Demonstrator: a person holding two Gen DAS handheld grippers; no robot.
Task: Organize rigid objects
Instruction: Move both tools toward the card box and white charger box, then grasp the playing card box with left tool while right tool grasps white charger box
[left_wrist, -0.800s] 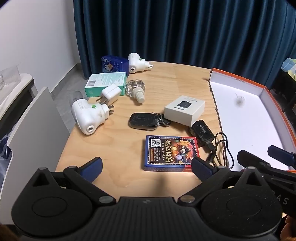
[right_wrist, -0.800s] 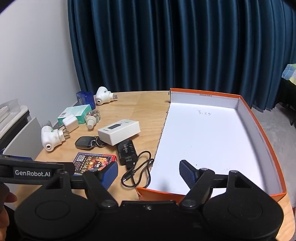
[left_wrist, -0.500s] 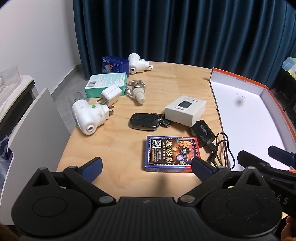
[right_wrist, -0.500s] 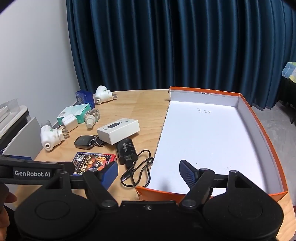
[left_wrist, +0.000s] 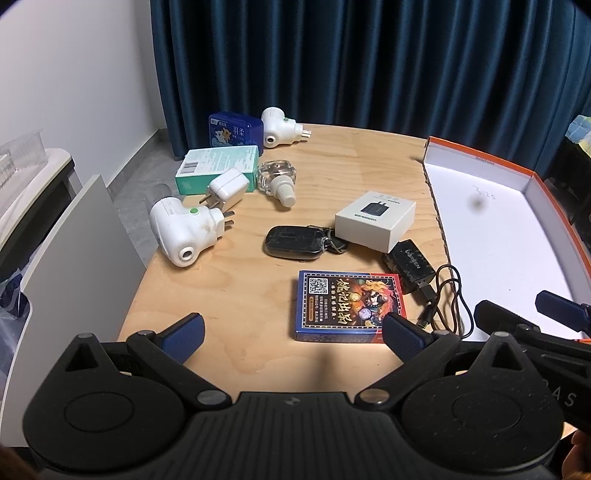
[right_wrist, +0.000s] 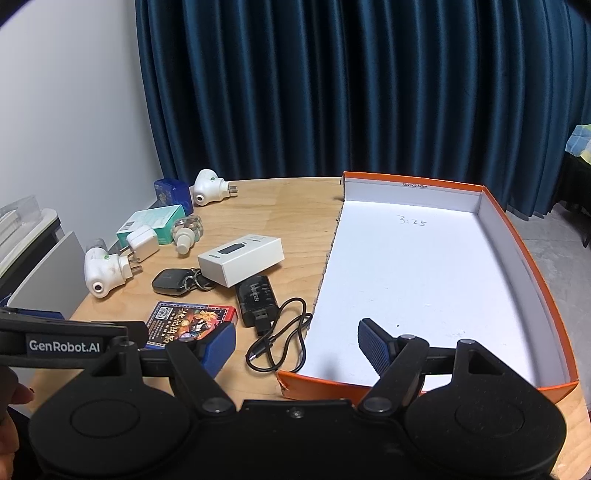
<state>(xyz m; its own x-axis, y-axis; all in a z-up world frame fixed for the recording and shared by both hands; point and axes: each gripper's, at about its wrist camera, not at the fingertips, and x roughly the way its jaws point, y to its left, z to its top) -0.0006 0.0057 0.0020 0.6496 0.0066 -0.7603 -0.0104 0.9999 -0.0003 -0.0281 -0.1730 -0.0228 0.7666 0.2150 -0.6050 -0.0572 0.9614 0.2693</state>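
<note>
Loose items lie on the round wooden table (left_wrist: 236, 295): a card box (left_wrist: 347, 304), a black key fob (left_wrist: 293, 243), a white charger box (left_wrist: 375, 220), a black adapter with cable (left_wrist: 410, 264), two white plug-in devices (left_wrist: 184, 229) (left_wrist: 279, 127), a white plug (left_wrist: 225, 188), a clear bottle (left_wrist: 277, 177), a teal box (left_wrist: 216, 164) and a blue box (left_wrist: 234, 133). My left gripper (left_wrist: 291, 332) is open and empty, just in front of the card box. My right gripper (right_wrist: 297, 345) is open and empty, over the near left corner of the orange-rimmed tray (right_wrist: 528, 266).
The tray has a white floor with nothing in it and fills the table's right side. Dark blue curtains (right_wrist: 332, 92) hang behind the table. A grey chair back (left_wrist: 74, 266) and a shelf stand to the left of the table.
Both grippers have barely moved; the right view has shifted very slightly. Nothing on the table has moved.
</note>
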